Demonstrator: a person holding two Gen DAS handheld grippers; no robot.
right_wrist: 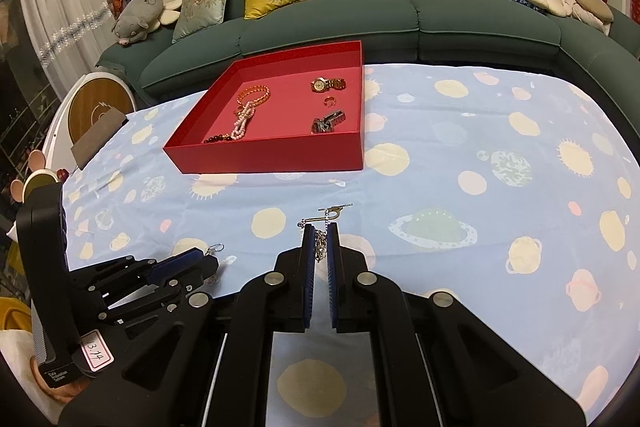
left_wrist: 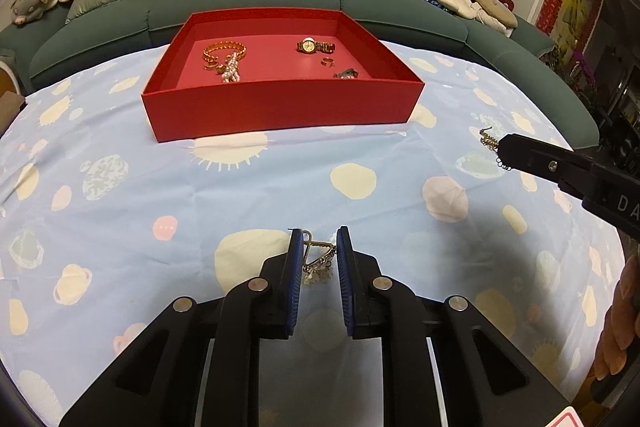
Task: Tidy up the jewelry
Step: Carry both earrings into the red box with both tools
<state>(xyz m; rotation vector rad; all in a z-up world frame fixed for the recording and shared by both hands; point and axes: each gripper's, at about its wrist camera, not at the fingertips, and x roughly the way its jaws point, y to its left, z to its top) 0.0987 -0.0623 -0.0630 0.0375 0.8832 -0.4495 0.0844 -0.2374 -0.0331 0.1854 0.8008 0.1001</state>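
Observation:
A red tray (left_wrist: 280, 107) sits on the blue patterned cloth and holds a gold bracelet (left_wrist: 222, 50), a pearl strand (left_wrist: 231, 71), a gold watch (left_wrist: 314, 46), a ring (left_wrist: 326, 61) and a dark clip (left_wrist: 346, 73). It also shows in the right wrist view (right_wrist: 272, 157). My left gripper (left_wrist: 319, 251) is open, its blue pads on either side of a dangling gold earring (left_wrist: 318, 261) on the cloth. My right gripper (right_wrist: 320, 239) is shut on a matching dangling earring (right_wrist: 328, 217); it also shows in the left wrist view (left_wrist: 498, 147).
A green sofa (left_wrist: 260, 3) with cushions and plush toys runs behind the table. A round white and wood object (right_wrist: 96, 107) stands at the table's left in the right wrist view. The cloth (left_wrist: 360, 179) spreads wide in front of the tray.

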